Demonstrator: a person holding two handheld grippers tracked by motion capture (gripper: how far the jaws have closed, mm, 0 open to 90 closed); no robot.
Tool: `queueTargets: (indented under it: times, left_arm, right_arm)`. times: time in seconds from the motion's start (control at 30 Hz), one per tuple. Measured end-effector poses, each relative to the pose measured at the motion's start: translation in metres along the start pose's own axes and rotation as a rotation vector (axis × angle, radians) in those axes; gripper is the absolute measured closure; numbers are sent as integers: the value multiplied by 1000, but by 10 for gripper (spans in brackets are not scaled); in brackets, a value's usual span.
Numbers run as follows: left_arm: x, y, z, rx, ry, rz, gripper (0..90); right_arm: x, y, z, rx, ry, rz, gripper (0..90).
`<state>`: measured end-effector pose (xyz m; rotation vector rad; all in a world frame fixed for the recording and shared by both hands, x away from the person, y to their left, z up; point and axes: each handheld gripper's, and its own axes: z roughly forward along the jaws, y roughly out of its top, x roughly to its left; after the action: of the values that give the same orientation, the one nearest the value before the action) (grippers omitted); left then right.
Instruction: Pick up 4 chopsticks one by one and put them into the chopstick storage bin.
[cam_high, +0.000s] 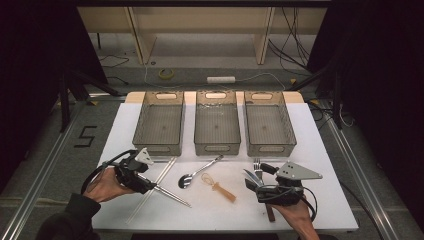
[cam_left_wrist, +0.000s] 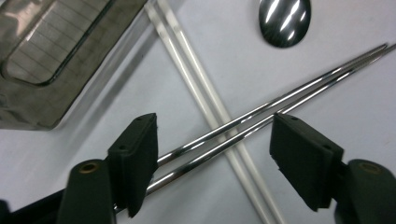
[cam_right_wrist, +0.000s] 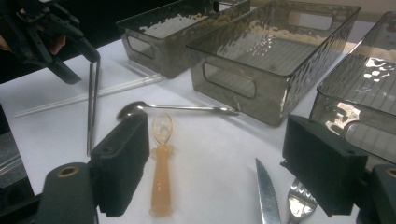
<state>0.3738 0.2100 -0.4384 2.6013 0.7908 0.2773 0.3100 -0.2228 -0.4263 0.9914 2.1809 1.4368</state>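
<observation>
**Left jaws straddle the metal chopsticks**

Black padded jaws of my left gripper (cam_left_wrist: 215, 161) sit spread on either side of the metal chopsticks (cam_left_wrist: 261, 114): two thin, shiny round rods on the white table (cam_high: 320, 150), crossing over a pale plastic chopstick pair (cam_left_wrist: 196, 84). Polished spoon (cam_left_wrist: 285, 21) lies just beyond. Right gripper (cam_right_wrist: 224, 163) also open, above serrated knife (cam_right_wrist: 267, 198) and fork (cam_right_wrist: 299, 203).

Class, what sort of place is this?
Probably a lab recording station, not a kitchen: a white table with three empty sorting bins, hand-held grippers, floor cables and dark curtains around it.
</observation>
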Motion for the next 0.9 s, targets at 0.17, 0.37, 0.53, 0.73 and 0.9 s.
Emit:
queueTargets:
  times: [0.17, 0.37, 0.53, 0.73, 0.9]
  left_arm:
    - [-3, 1, 9, 64, -2, 66, 400]
    - [-4, 0, 11, 93, -13, 105, 448]
    - [-6, 1, 16, 119, -14, 141, 485]
    - [-6, 1, 18, 142, -16, 160, 510]
    - [-7, 1, 22, 154, -9, 164, 533]
  right_arm:
    - [1, 0, 1, 10, 5, -1, 240]
    - [1, -1, 2, 20, 7, 1, 240]
    - [2, -1, 4, 25, 8, -4, 241]
    - [2, -1, 4, 27, 10, -9, 243]
    - [2, -1, 4, 26, 12, -12, 244]
